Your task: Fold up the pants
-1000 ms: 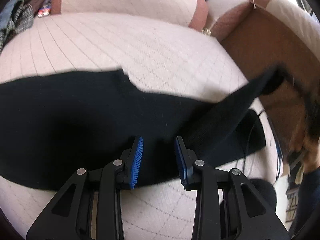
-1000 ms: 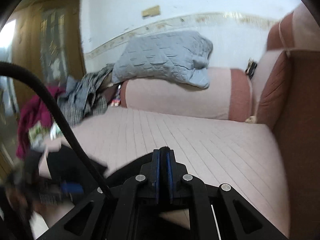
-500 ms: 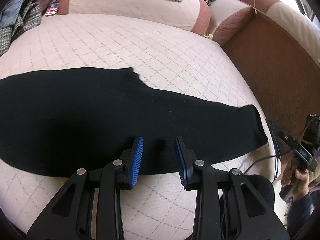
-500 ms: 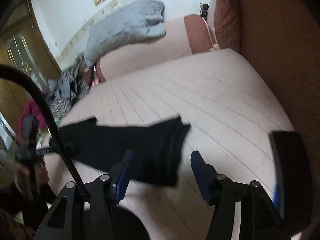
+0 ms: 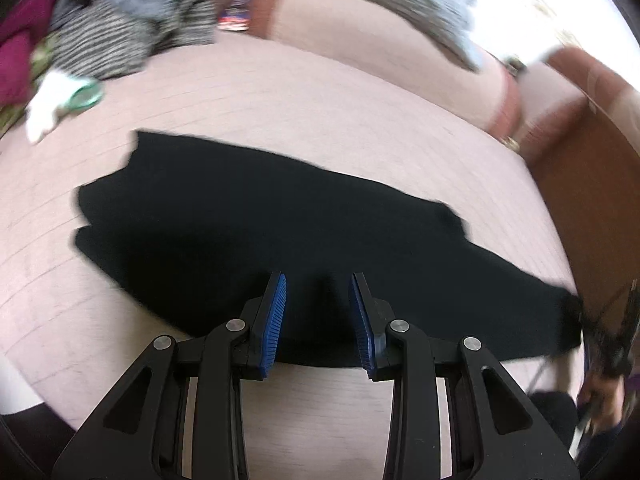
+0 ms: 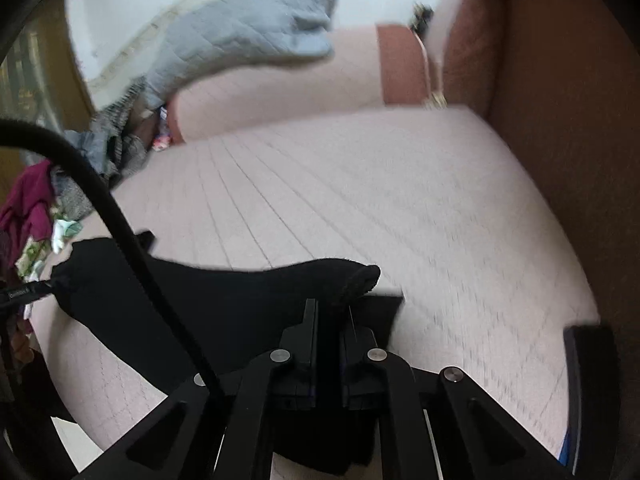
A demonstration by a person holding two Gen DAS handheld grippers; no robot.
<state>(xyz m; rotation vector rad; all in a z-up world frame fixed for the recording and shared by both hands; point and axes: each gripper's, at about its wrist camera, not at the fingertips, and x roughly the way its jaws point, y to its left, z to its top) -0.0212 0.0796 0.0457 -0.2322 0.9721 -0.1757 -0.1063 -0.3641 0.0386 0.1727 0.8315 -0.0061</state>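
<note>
The right hand-held gripper [image 6: 328, 312] tilts downward, clamped on the pants [image 6: 224, 304] hem; the left hand-held gripper [image 5: 317, 294] hovers above them, narrowly parted, empty.

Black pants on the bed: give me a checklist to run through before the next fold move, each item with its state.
1. Right claw clamped on the leg end of the black pants: ok, fabric bunches between its closed fingers.
2. Left claw gripping fabric: not ok, it is open above the pants with nothing pinched.
3. Pants lying flat on the pink quilted bed: ok over most of the length; far edge looks uneven.
4. Fold path free: ok, the clothes pile sits off at the far corner.
5. Black cable clear of the pants: cannot tell, it crosses the right view.
</note>
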